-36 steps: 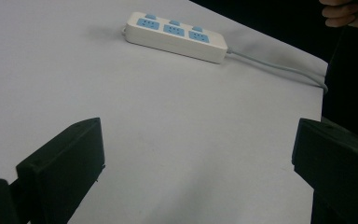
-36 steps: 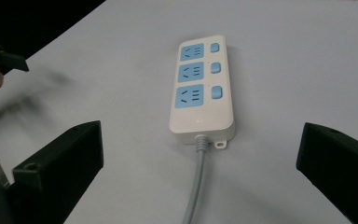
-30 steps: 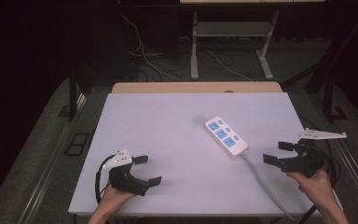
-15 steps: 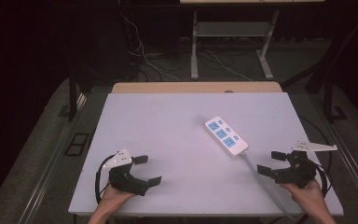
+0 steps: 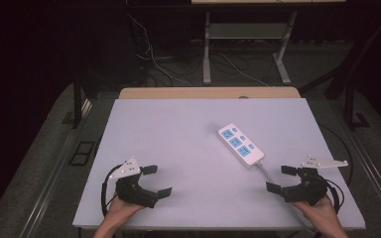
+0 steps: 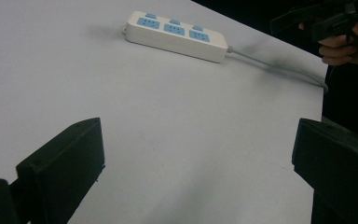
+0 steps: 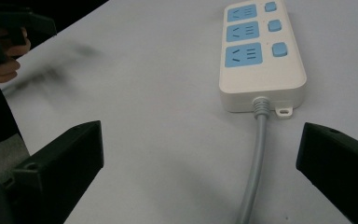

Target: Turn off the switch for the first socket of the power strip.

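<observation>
While the left tool (image 5: 149, 181) has kept its place near the table's (image 5: 178, 129) front left corner, the right tool (image 5: 284, 179) has dropped lower and nearer the cable (image 5: 273, 178) since a second ago, likely preparing a reach. Both tools gape wide, empty. The power strip (image 5: 240, 145) lies right of centre.

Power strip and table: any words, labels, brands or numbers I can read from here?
None can be read. The power strip carries no lettering, just blue socket faces with pin slots and three blue switches. The table is plain, and the grey cable has no markings.
</observation>
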Tool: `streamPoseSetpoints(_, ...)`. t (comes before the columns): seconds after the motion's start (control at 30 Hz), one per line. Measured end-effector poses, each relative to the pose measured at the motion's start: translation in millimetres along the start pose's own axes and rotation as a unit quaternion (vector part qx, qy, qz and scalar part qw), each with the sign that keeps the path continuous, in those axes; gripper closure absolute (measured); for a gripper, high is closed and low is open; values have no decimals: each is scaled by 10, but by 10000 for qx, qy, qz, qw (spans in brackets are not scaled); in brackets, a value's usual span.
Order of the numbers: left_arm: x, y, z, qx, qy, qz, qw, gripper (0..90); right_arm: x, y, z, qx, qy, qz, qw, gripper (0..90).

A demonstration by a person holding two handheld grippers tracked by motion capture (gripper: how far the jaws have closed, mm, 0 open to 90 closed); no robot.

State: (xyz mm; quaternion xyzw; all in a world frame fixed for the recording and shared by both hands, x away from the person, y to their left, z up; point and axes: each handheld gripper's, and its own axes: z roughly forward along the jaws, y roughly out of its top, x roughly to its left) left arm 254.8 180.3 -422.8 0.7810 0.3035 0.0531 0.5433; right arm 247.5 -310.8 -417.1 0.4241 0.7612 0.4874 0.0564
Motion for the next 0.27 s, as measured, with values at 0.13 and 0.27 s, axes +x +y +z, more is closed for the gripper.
streamPoseSetpoints(0.13,4,-1,2,13,-5,-1,10000,9,19,-20,33,60,-16,-122,9999,4)
streamPoseSetpoints(0.27,5,-3,8,18,-12,-6,10000,9,30,-35,59,110,-26,-178,9998,4)
